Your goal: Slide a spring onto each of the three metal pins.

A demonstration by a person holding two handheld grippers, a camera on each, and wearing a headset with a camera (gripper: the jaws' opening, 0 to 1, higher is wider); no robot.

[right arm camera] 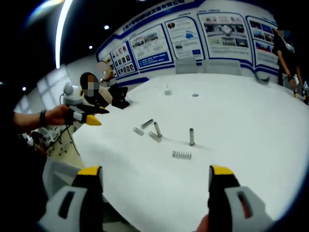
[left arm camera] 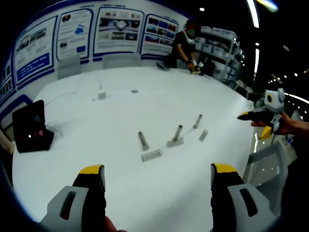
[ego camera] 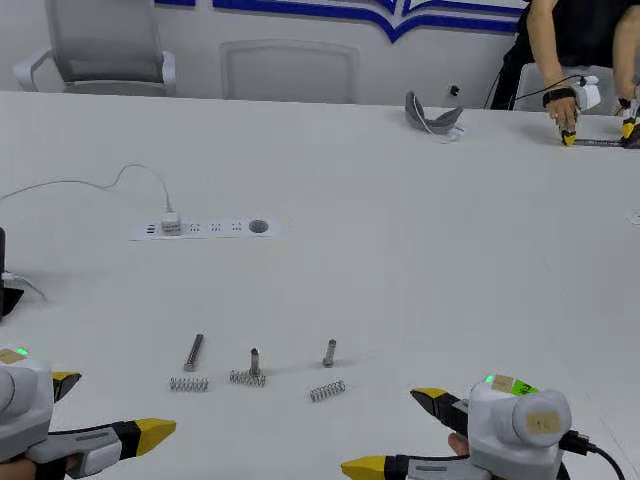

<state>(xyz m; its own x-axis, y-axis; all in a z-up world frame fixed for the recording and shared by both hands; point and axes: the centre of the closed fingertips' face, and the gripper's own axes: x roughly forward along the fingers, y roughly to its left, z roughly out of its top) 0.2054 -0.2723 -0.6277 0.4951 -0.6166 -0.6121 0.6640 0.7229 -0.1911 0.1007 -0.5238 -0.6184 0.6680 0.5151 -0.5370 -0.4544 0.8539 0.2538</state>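
Note:
Three metal pins stand in a row on the white table: the left pin (ego camera: 193, 352) lies on its side, the middle pin (ego camera: 254, 361) and the right pin (ego camera: 329, 352) stand upright. A loose spring lies in front of each: left spring (ego camera: 188, 384), middle spring (ego camera: 246, 378) against its pin's base, right spring (ego camera: 327, 390). My left gripper (ego camera: 110, 407) is open at the bottom left, short of the pins. My right gripper (ego camera: 398, 432) is open at the bottom right. From the left gripper (left arm camera: 157, 170) the pins (left arm camera: 177, 133) lie ahead; from the right gripper (right arm camera: 154, 170) a spring (right arm camera: 182, 154) is nearest.
A white power strip (ego camera: 205, 228) with a plugged cable lies mid-table. A black device (left arm camera: 31, 125) sits at the left edge. A grey object (ego camera: 432, 115) rests far back. Another person (ego camera: 575, 60) works with grippers at the far right corner. Chairs stand behind the table.

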